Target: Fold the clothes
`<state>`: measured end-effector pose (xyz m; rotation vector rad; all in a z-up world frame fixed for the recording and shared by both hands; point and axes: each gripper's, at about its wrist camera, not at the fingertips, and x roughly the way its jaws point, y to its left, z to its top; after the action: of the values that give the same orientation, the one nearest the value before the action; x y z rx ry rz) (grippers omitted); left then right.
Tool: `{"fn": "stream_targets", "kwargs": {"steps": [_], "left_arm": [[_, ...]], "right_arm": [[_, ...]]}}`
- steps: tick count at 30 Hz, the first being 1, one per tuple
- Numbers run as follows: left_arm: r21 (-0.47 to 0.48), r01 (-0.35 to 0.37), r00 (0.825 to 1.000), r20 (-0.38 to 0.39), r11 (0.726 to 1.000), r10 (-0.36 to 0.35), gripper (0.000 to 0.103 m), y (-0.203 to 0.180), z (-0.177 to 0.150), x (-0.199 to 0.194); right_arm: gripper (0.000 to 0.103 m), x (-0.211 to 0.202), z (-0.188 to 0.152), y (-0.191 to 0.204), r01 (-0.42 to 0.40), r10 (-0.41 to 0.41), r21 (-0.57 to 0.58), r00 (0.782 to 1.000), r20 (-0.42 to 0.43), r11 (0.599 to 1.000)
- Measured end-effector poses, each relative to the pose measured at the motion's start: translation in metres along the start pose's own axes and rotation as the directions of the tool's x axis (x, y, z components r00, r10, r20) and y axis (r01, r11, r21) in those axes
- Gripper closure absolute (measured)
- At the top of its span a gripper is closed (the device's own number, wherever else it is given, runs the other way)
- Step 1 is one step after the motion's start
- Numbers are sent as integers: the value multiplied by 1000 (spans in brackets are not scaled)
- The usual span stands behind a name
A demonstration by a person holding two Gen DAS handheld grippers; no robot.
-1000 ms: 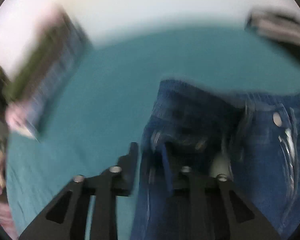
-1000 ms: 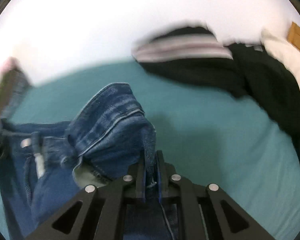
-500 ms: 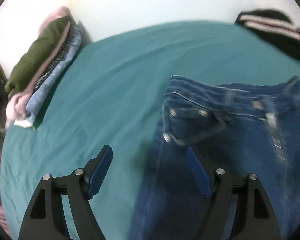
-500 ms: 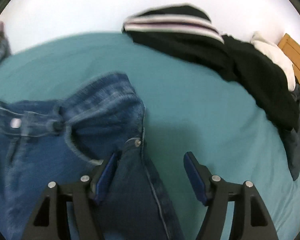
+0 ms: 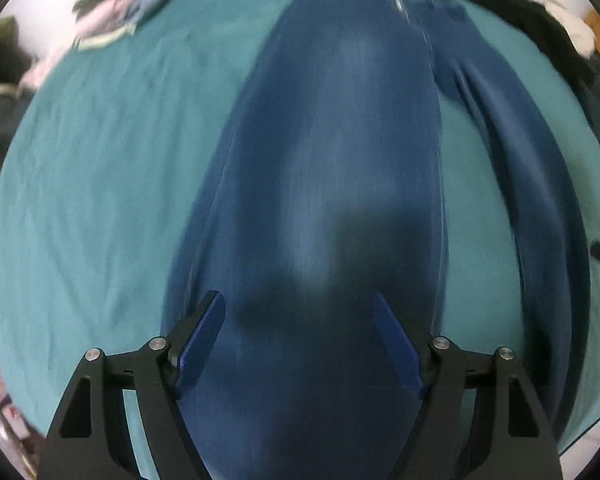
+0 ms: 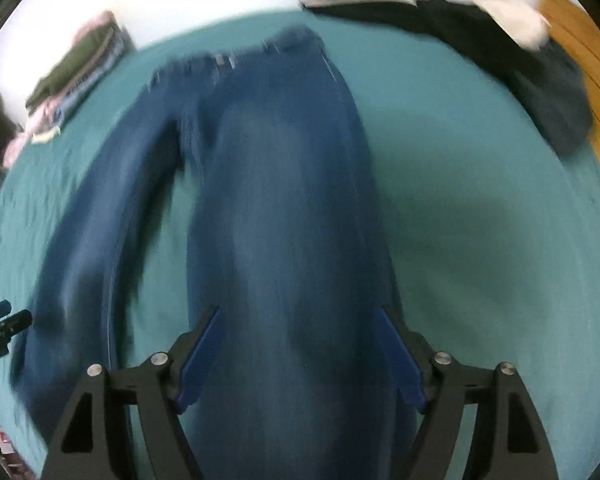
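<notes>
A pair of blue jeans (image 5: 332, 152) lies spread lengthwise on a teal bed sheet (image 5: 100, 184), waistband at the far end. My left gripper (image 5: 300, 316) is open and empty, hovering above the left leg. My right gripper (image 6: 298, 328) is open and empty above the right leg (image 6: 292, 208). The other leg (image 6: 100, 208) lies to its left. Both views are blurred by motion.
A stack of folded clothes (image 5: 132, 4) sits at the far left by the white wall; it also shows in the right wrist view (image 6: 80, 68). A heap of black, striped and white garments (image 6: 460, 40) lies at the far right by a wooden bed edge (image 6: 592, 64).
Both grippers were shut on the jeans' waistband, then opened and let it go. Both have since pulled back along the legs, so the waistband now lies far ahead.
</notes>
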<state>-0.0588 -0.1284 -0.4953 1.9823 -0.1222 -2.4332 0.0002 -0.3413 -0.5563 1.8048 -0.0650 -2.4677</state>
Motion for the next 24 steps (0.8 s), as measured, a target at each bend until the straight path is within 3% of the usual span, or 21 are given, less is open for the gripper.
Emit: {"fn": "stream_targets", "kwargs": {"steps": [3,6,10,16,20,22,23,24], "left_arm": [[-26,-22,998,-58,999,20,25,16,-67,-23],[-39,-61,994,-88,997,57,25,32,-125,-36],[-85,-117,992,-65,989,112,25,53,-172,-28],[-134,-188,982,-52,973,183,25,69,-172,29],[-217,-87,996,-37,972,81,28,75,-155,57],[-247,15,1000,-3,969,-16,77,75,-151,65],[-254,44,999,13,966,-42,84,74,-152,66],[-253,32,999,36,967,-23,95,72,-156,61]], "right_arm": [[28,-28,-79,-14,32,-22,91,993,-114,995],[28,-51,-158,-18,23,21,208,979,-205,978],[28,-63,-219,16,-119,170,226,960,-222,967],[27,-33,-259,109,-342,342,32,921,-188,939],[26,-11,-266,143,-332,328,-2,935,-137,943],[28,0,-264,151,-306,307,19,946,-103,952],[33,3,-264,153,-299,300,32,950,-84,954],[56,-2,-267,154,-285,287,44,956,-58,958]]}}
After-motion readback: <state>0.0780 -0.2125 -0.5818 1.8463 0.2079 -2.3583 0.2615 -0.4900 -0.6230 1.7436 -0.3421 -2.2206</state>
